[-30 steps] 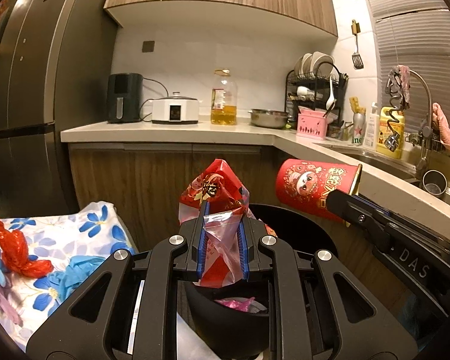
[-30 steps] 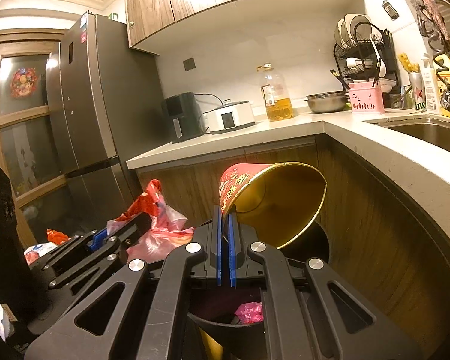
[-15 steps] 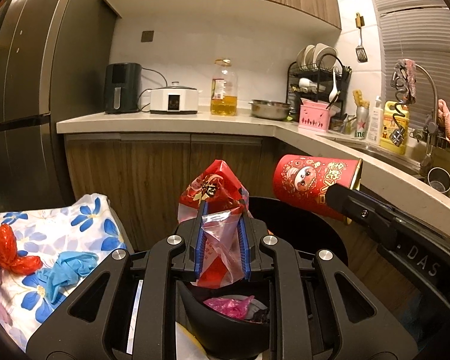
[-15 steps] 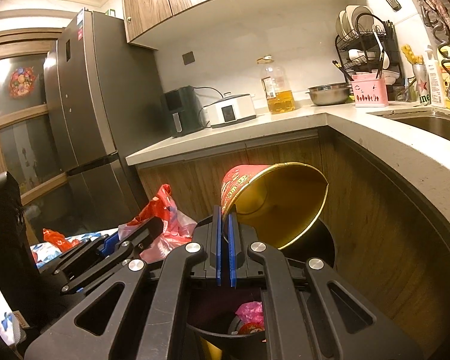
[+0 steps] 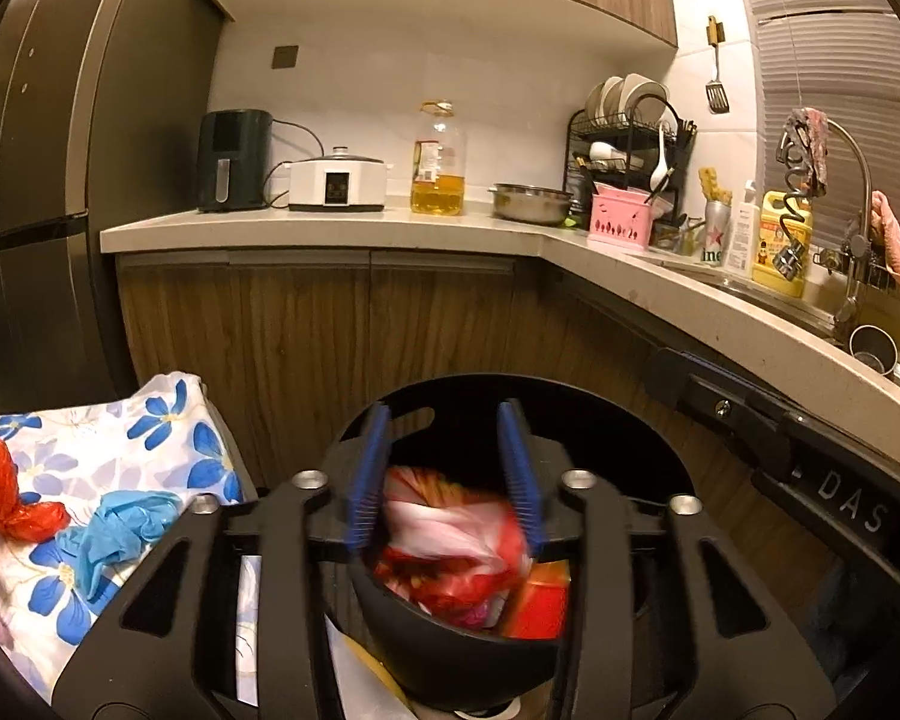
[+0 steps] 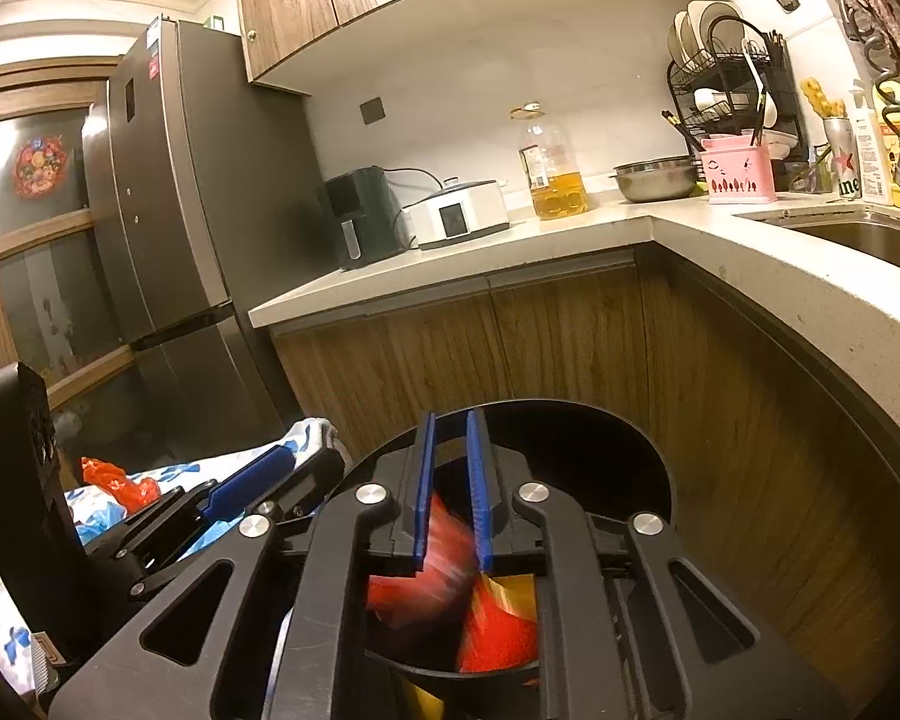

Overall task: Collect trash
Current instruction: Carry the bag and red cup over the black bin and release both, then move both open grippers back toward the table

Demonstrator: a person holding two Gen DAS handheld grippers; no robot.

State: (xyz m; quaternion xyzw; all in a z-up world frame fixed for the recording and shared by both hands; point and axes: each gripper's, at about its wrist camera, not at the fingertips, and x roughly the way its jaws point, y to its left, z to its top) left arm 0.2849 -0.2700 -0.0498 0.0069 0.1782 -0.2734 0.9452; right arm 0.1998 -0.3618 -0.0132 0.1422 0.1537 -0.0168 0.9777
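Kitchen corner, wood cabinets behind, and I've got both grippers parked over the bin. Left gripper has its jaws spread with nothing between them; the red bag sits blurred just below, inside the bin. Right gripper is slightly parted and empty too, with the red cup down in the bin under it. Next trash looks like the red wrapper and blue glove on the floral cloth, off to the left, so my left one's nearer. Both point forward, tilted down.
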